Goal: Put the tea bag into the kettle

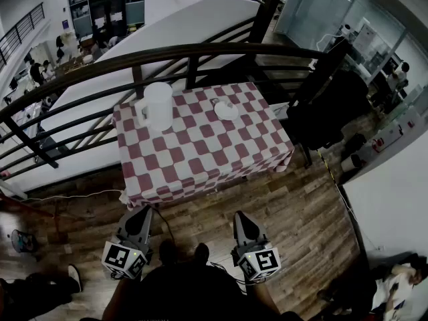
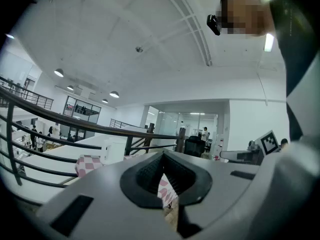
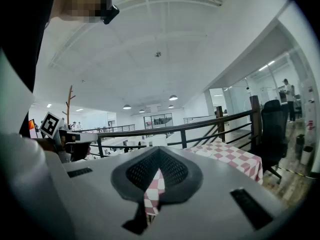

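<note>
Both grippers hung empty well short of the table, the left gripper (image 1: pixel 142 214) and right gripper (image 1: pixel 242 217) each with jaws pressed together. The white kettle (image 1: pixel 158 105) stood on the checked tablecloth (image 1: pixel 200 159), a small white dish (image 1: pixel 226 110) well to its right; I couldn't make out the tea bag.

1. Table (image 1: pixel 200 159) stands ahead of the person, with the railing (image 1: pixel 167 53) right behind its far edge.
2. Kettle (image 1: pixel 158 105) is upright on the table, far-left area.
3. Small object (image 1: pixel 226 110) is on the table, right of the kettle and apart from it; too small to identify.
4. Chair (image 1: pixel 328 109) is just right of the table.
5. Left gripper (image 1: pixel 142 214) and right gripper (image 1: pixel 241 218) are side by side over the floor (image 1: pixel 301 212), on the table's near side, well apart from kettle and small object.
</note>
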Demonstrator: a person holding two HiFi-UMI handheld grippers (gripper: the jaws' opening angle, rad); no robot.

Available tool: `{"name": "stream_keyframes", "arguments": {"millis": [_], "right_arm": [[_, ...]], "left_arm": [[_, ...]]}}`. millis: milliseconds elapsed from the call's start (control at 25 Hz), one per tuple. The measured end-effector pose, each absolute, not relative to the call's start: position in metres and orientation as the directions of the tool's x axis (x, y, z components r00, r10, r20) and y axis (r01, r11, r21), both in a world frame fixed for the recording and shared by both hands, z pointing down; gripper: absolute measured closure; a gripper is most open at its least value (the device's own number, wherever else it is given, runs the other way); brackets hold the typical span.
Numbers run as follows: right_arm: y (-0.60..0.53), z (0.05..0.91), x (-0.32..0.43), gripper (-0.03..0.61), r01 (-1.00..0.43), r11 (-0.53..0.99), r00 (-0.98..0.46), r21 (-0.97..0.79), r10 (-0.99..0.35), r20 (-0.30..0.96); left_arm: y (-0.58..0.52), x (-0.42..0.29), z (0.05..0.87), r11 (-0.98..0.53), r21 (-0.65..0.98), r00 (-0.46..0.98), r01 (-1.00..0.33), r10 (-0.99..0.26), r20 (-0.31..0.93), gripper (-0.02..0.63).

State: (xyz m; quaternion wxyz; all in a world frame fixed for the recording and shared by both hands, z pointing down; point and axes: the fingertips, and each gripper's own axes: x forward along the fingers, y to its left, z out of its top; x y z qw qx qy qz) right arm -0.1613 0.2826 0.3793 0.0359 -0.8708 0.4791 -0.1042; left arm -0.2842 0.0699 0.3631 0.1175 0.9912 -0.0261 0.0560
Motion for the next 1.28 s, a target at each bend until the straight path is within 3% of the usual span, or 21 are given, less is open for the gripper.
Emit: {"name": "stream_keyframes", "arguments": {"millis": [600,1280], "right_arm": [[0.288,0.376,-0.139,0.567,-0.825,-0.546,0.538,-0.147,-0.838,0.094],[0.276,0.378,-0.112,0.565,-0.929,-0.370,0.366,-0.019,-0.924,0.111]], "left_arm": [[0.077,-0.261,0.365,-0.975,0.219,0.996,-0.034,-0.014,0.093,0.611],[0.119,-0.217,0.365,-0.985,0.154,0.995,-0.071,-0.060,0.075,0.611]]}}
